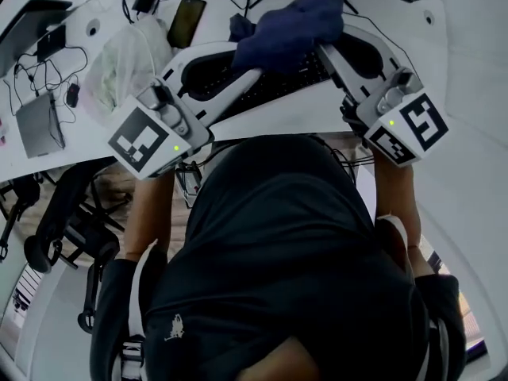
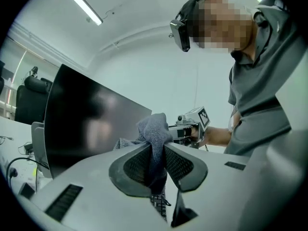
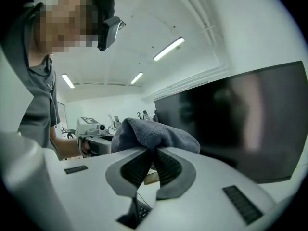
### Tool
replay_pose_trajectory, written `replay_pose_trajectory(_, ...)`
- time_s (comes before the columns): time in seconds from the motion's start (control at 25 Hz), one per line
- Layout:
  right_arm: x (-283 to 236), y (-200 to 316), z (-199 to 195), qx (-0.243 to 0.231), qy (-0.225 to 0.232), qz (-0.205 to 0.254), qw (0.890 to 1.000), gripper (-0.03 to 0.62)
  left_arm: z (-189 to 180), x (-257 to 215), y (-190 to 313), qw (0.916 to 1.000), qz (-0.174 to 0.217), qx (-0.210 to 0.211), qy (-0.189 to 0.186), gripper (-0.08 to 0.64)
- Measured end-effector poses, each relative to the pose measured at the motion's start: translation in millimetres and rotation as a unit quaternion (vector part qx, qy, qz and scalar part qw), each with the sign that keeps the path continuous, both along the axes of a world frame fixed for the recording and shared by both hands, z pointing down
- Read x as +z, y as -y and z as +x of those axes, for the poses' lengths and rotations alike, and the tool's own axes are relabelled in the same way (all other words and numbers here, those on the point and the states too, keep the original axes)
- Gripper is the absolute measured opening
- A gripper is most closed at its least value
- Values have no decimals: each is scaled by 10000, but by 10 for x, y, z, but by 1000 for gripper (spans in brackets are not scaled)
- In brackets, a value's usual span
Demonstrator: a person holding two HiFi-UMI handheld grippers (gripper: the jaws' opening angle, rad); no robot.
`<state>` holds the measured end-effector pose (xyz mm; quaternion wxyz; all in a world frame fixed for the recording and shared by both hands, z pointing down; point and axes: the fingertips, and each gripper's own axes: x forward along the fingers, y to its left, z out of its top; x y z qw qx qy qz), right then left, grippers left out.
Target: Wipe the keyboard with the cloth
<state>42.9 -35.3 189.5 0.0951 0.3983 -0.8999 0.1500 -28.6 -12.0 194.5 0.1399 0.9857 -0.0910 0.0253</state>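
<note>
A dark blue cloth (image 1: 290,26) hangs in the air between my two grippers, above the black keyboard (image 1: 274,86) on the white desk (image 1: 262,117). My left gripper (image 1: 248,58) comes in from the lower left and is shut on one end of the cloth (image 2: 154,134). From the right, my right gripper (image 1: 324,50) is shut on the other end, and the cloth (image 3: 156,134) bulges over its jaws. In each gripper view a strip of keyboard keys (image 2: 158,207) (image 3: 139,211) shows below the jaws. The left gripper (image 2: 156,160) and right gripper (image 3: 153,161) face each other.
A large dark monitor (image 2: 91,124) (image 3: 240,119) stands behind the keyboard. On the desk's left lie a phone (image 1: 186,21), a clear plastic bag (image 1: 127,54), cables and a grey tablet (image 1: 36,121). A black office chair (image 1: 71,213) stands at the lower left.
</note>
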Motion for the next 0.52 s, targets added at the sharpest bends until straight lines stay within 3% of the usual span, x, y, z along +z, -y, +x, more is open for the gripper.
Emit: replay_pose_trajectory(0.52, -206, -208, -213, 347, -113, 55, 9993, 21, -198, -204, -208, 9988, 131, 415, -227, 67)
